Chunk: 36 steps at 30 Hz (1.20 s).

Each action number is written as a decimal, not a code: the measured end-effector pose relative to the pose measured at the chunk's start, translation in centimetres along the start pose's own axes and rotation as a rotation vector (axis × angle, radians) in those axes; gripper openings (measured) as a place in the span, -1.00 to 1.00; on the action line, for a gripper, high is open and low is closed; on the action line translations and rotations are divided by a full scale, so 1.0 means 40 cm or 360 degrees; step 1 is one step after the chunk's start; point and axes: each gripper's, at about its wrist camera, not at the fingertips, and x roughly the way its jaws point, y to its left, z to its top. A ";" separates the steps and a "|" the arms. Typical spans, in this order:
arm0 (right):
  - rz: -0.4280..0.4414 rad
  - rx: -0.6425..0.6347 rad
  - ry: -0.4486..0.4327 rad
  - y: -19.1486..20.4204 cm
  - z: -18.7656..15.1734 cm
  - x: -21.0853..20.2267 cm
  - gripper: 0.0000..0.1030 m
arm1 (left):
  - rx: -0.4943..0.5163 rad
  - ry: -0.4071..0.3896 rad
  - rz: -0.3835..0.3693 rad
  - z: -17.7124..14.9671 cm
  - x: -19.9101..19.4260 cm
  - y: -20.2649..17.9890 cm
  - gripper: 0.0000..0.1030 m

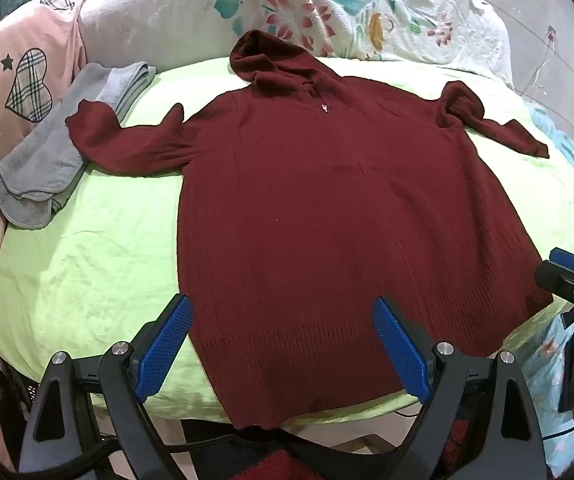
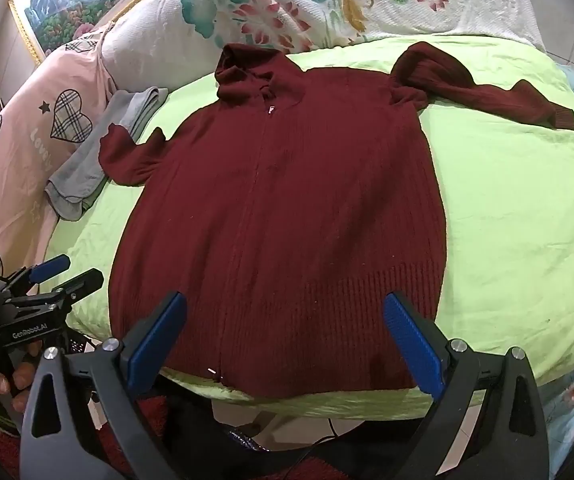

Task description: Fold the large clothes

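Note:
A dark red knitted hooded zip sweater (image 1: 327, 208) lies spread flat, front up, on a light green sheet (image 1: 87, 272). Its hood points to the far side and both sleeves stretch outward. It also shows in the right wrist view (image 2: 279, 216). My left gripper (image 1: 283, 320) is open and empty, hovering over the sweater's hem at the near edge. My right gripper (image 2: 285, 316) is open and empty above the hem too. The right gripper shows at the right edge of the left wrist view (image 1: 567, 276). The left gripper shows at the left of the right wrist view (image 2: 59, 276).
A folded grey garment (image 1: 59, 152) lies at the left, under the left sleeve's cuff. A pink quilt with plaid hearts (image 1: 15, 92) lies further left. A floral white blanket (image 1: 347, 4) is bunched at the far side. The bed's near edge drops to the floor (image 1: 347, 436).

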 end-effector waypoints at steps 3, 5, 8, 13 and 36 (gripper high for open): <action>-0.0002 0.0002 0.0000 0.001 -0.001 0.002 0.91 | -0.0001 0.0002 0.0000 -0.002 0.001 -0.001 0.79; -0.0004 0.0006 0.0001 0.002 -0.002 0.004 0.91 | 0.0002 0.0002 0.0002 -0.006 0.001 -0.002 0.79; -0.0003 -0.0012 -0.0002 -0.004 0.001 0.002 0.91 | 0.0001 0.0003 0.0001 -0.004 0.000 0.000 0.79; -0.0001 -0.0014 -0.0004 -0.003 -0.002 0.004 0.91 | 0.0000 0.0005 0.0000 -0.003 0.001 -0.001 0.79; -0.0011 0.0001 0.0000 -0.007 -0.005 0.012 0.91 | 0.0000 0.0014 -0.0007 -0.003 0.020 -0.001 0.79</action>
